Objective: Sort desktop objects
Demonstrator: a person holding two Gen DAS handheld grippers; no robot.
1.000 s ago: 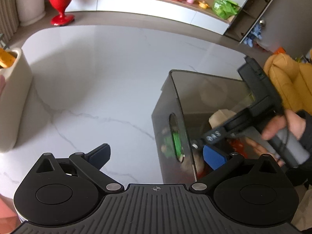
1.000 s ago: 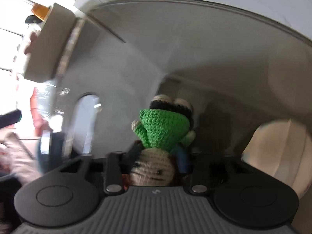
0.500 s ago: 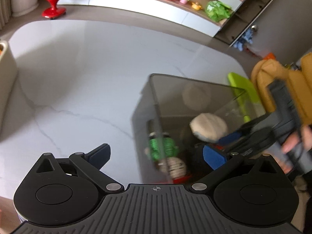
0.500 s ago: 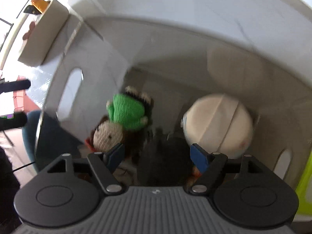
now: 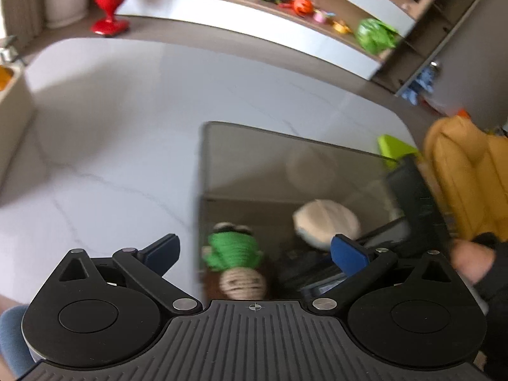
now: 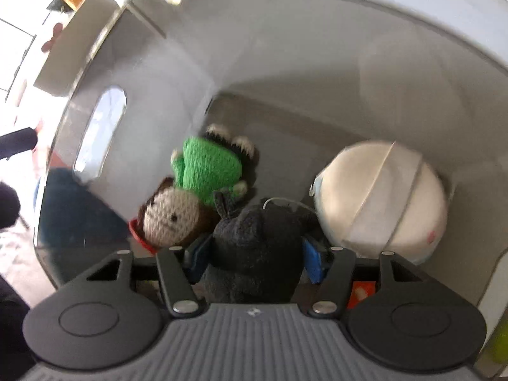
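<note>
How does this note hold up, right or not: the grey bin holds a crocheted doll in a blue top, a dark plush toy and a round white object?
Not quite. The crocheted doll wears a green top, not a blue one; the right wrist view shows it clearly. The rest stands: it lies in the grey bin with the dark plush toy and the round white object.

I look down into a grey bin [image 6: 285,73]. My right gripper [image 6: 257,254] is inside it, and its jaws are closing. A dark grey woolly toy [image 6: 257,247] sits between the two blue pads [image 6: 312,262], and they look like they touch its sides. Just left of the dark toy lies a knitted doll [image 6: 190,197] with a green top and a pale face. Just right of the dark toy is a round white thing [image 6: 381,197], next to the bin wall
</note>
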